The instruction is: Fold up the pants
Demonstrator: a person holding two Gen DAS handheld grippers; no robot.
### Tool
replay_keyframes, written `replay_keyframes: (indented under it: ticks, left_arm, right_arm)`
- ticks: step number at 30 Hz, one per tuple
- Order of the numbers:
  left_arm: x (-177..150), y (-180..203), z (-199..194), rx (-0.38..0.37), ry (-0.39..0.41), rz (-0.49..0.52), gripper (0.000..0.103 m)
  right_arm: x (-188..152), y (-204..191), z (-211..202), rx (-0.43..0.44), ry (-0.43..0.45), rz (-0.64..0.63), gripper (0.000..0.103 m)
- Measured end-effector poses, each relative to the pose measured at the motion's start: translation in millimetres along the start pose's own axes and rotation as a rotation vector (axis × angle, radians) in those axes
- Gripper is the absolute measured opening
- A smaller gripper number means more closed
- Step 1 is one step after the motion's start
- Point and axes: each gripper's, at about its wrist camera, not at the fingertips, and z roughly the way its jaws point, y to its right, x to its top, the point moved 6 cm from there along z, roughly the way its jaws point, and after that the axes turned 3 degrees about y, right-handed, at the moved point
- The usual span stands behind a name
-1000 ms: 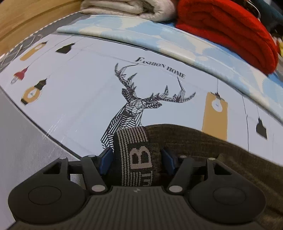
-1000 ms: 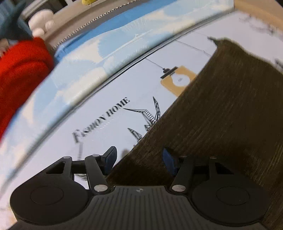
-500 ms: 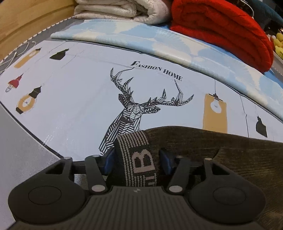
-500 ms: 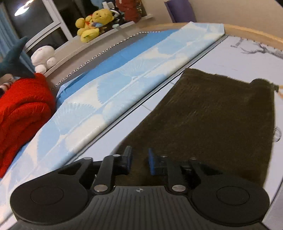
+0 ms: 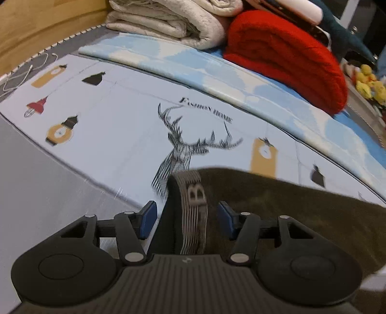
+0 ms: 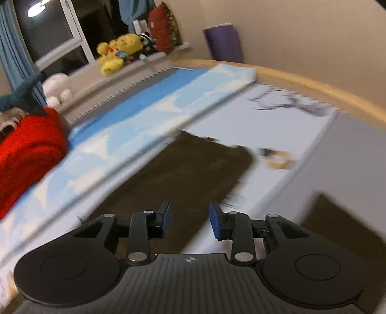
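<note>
- Olive-brown knit is what both tools are busy with: the pants [image 5: 301,217] lie spread on the printed bedsheet [image 5: 108,145], the striped waistband [image 5: 193,212] with its woven letter B nearest the left side.
- Left gripper [image 5: 187,217] has its blue pads standing apart on either side of the waistband, not pinching it; the band rises between them with a gap on each side.
- To do this step well, I'd judge the left tool should either close squarely on the band's full thickness or back straight off, so the edge it has laid isn't dragged crooked.
- Right gripper [image 6: 190,219] hovers with its pads apart and nothing between them, above the far end of the pants [image 6: 188,174]; this view is smeared, so just how the cloth lies there is hard to tell.
- The folded edges look roughly matched, and smoothing toward the far end seems the sensible follow-up.
- Around them: a folded cream blanket [image 5: 173,21] and a red knit throw [image 5: 289,55] sit at the head of the bed, well apart from the pants.
- A pale blue pillow strip [image 6: 144,125] runs just beside the pants' long edge and could catch a wide swing; yellow plush toys [image 6: 118,53] sit on the windowsill, out of the way.
</note>
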Motion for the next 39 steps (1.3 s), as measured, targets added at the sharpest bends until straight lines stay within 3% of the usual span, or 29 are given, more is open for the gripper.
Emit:
replay_keyframes:
  ticks: [4, 8, 11, 13, 15, 16, 18, 21, 26, 27, 31, 35, 37, 39]
  left_arm:
    - [-16.9, -17.5, -49.5, -0.061, -0.052, -0.023, 0.056]
    - [-48.6, -25.6, -93.5, -0.092, -0.051, 0.046, 0.056]
    - [-89.7, -25.7, -86.2, -0.059, -0.081, 0.096, 0.057]
    - [-120.3, -24.2, -67.1, 0.01, -0.218, 0.188, 0.056]
    - [-127.3, -20.0, -63.6, 0.056, -0.209, 0.274, 0.06]
    - [-127.2, -18.2, -63.2, 0.069, -0.196, 0.302, 0.068]
    - [-128.0, -19.6, -58.2, 0.075, -0.205, 0.302, 0.076]
    - [-134.2, -23.2, -42.0, 0.056, -0.29, 0.268, 0.076]
    - [-137.2, -32.5, -27.2, 0.099, -0.329, 0.25, 0.076]
    - [-138.2, -34.7, -25.3, 0.097, -0.337, 0.241, 0.076]
    - [-140.3, -37.5, -23.2, 0.078, -0.347, 0.231, 0.075]
    - [-142.6, -34.8, -24.5, 0.057, -0.341, 0.279, 0.066]
    - [-145.7, -27.5, -29.6, 0.019, -0.343, 0.309, 0.048]
    - [-147.6, -20.9, -39.3, -0.02, -0.334, 0.355, 0.018]
  right_arm:
    - [-15.1, 87.4, -34.9, -0.089, -0.074, 0.063, 0.037]
    - [-34.7, 158.3, -48.6, -0.145, -0.143, 0.119, 0.037]
    - [-52.8, 198.9, -48.2, -0.174, -0.209, 0.129, 0.041]
    - [-66.1, 221.4, -46.0, -0.207, -0.258, 0.119, 0.042]
    - [-75.7, 241.7, -47.1, -0.231, -0.283, 0.119, 0.042]
    - [-78.4, 249.8, -48.1, -0.234, -0.286, 0.129, 0.042]
    - [-83.6, 261.4, -48.1, -0.232, -0.299, 0.163, 0.045]
    - [-89.5, 266.5, -41.0, -0.226, -0.329, 0.213, 0.05]
    - [-96.0, 264.6, -31.3, -0.197, -0.349, 0.284, 0.049]
    - [-95.5, 261.6, -29.3, -0.203, -0.343, 0.274, 0.046]
    - [-93.0, 253.5, -24.0, -0.225, -0.326, 0.218, 0.01]
    - [-74.2, 249.8, -35.1, -0.245, -0.224, 0.192, 0.006]
    - [-58.3, 253.0, -48.1, -0.259, -0.133, 0.235, 0.005]
    - [-53.0, 254.0, -53.0, -0.317, -0.101, 0.208, 0.006]
